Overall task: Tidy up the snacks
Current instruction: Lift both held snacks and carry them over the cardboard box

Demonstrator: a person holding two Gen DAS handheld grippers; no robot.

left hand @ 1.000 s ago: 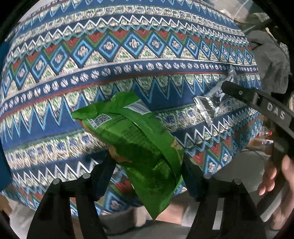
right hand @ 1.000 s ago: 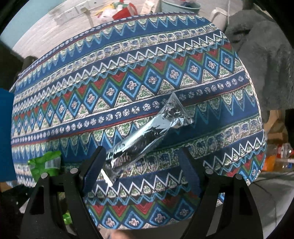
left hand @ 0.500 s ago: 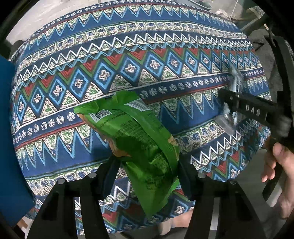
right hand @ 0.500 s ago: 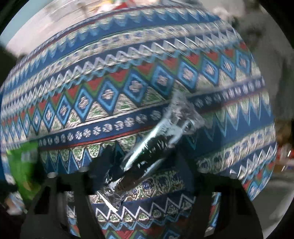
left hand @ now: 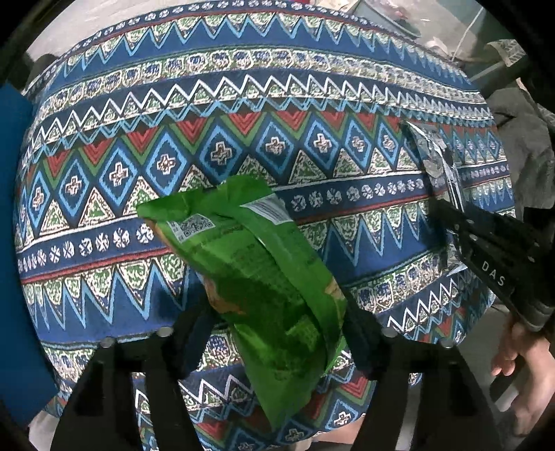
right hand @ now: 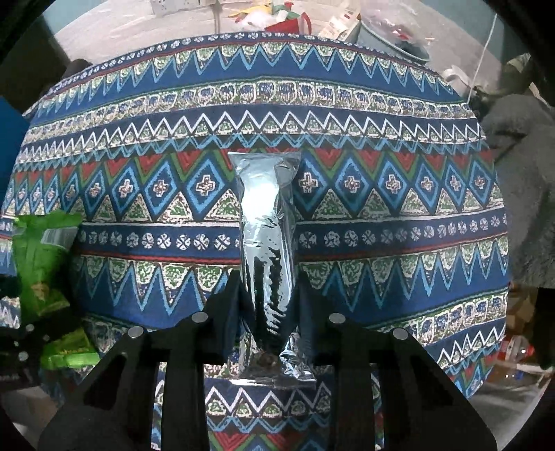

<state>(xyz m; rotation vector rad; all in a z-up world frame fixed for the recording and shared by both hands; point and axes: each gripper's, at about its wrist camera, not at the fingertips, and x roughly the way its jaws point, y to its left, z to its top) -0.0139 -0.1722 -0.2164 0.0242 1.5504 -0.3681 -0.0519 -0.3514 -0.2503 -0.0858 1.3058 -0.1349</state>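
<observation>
My left gripper point(left hand: 277, 312) is shut on a green snack bag point(left hand: 256, 263) and holds it above the patterned tablecloth point(left hand: 208, 104). My right gripper point(right hand: 269, 298) is shut on a long silver foil packet point(right hand: 267, 236), which points straight away from me over the cloth point(right hand: 381, 173). In the left wrist view the silver packet point(left hand: 437, 166) and the right gripper's black body show at the right edge. In the right wrist view the green bag point(right hand: 41, 263) shows at the left edge.
The table carries a blue, red and green zigzag cloth. Beyond its far edge lie a bucket point(right hand: 395, 31) and clutter on the floor. A grey fabric heap point(right hand: 520, 173) sits to the right. A blue panel point(left hand: 17, 243) stands at the left.
Both grippers rose and pulled back, so more of the table shows. The silver packet swung from a diagonal to straight ahead. The green bag stayed gripped.
</observation>
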